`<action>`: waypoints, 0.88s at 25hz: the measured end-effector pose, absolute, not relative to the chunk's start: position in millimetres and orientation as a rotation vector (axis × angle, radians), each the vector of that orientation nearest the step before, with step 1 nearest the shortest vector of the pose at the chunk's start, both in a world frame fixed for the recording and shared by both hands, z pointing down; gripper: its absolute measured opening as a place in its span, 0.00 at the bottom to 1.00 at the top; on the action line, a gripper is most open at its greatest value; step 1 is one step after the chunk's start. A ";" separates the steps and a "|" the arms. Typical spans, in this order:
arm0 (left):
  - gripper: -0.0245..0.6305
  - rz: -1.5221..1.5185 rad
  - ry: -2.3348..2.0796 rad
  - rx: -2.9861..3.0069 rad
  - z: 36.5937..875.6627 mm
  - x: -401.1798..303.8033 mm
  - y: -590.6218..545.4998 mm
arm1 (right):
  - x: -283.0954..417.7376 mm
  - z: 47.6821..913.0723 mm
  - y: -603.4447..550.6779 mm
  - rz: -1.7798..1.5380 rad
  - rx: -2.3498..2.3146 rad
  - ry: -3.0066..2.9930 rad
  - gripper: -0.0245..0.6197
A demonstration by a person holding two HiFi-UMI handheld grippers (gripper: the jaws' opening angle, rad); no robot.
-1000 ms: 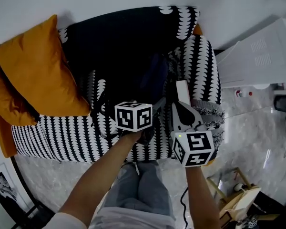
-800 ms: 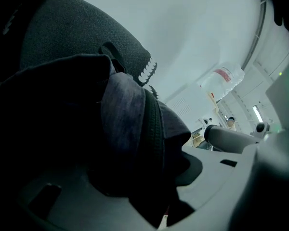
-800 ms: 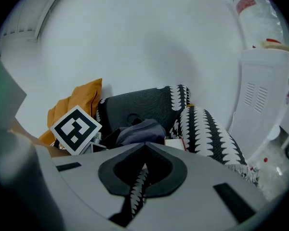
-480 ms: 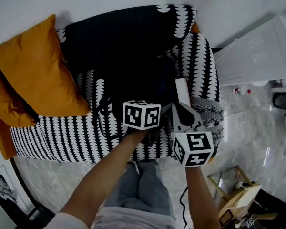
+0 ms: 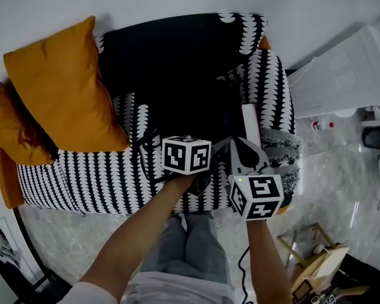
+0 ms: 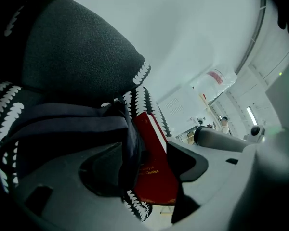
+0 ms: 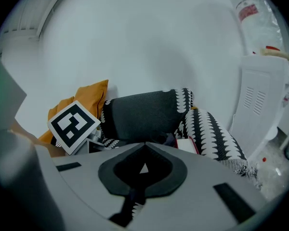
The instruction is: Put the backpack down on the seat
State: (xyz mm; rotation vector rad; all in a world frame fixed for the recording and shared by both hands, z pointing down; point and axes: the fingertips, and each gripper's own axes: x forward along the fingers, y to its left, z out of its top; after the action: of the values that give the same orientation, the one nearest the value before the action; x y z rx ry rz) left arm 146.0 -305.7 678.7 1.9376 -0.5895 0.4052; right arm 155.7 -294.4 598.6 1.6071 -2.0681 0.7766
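black backpack (image 5: 206,106) on sofa seat (image 5: 82,176); left gripper (image 6: 147,153) wide, strap (image 6: 82,124) loose between; right gripper (image 7: 144,146) closed; forearms (image 5: 139,233) stretched forward.

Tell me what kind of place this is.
Probably a home living room: a black-and-white patterned fabric sofa, orange square cushions on it, and a grey marble-look tiled floor.

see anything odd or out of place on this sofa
A red book stands on edge between the dark backpack and the sofa's patterned armrest, an odd spot for a book. Otherwise nothing looks spilled or damaged.
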 end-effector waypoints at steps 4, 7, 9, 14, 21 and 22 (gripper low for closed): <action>0.45 0.390 -0.586 1.953 663.1 134.3 -297.8 | 146.9 586.4 -286.2 0.770 1.614 -2.065 0.04; 0.45 0.379 -0.611 1.963 649.0 124.8 -298.4 | 141.4 573.3 -282.8 0.759 1.612 -2.065 0.04; 0.45 0.374 -0.632 1.979 636.4 118.4 -296.7 | 138.0 562.7 -277.7 0.748 1.611 -2.064 0.04; 0.42 0.370 -0.680 2.042 598.1 99.1 -291.7 | 126.2 532.6 -267.6 0.743 1.635 -2.076 0.04; 0.39 0.368 -0.750 2.140 535.6 70.3 -284.4 | 101.2 482.8 -256.9 0.690 1.647 -2.125 0.04; 0.39 0.370 -0.755 2.153 527.1 66.9 -282.8 | 97.9 474.8 -255.7 0.681 1.652 -2.131 0.04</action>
State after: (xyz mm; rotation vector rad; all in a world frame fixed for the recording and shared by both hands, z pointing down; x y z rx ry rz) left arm 66.9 -282.8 527.1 2.1527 -0.7549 0.3696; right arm 97.9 -255.7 474.8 1.6520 -2.1310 0.6808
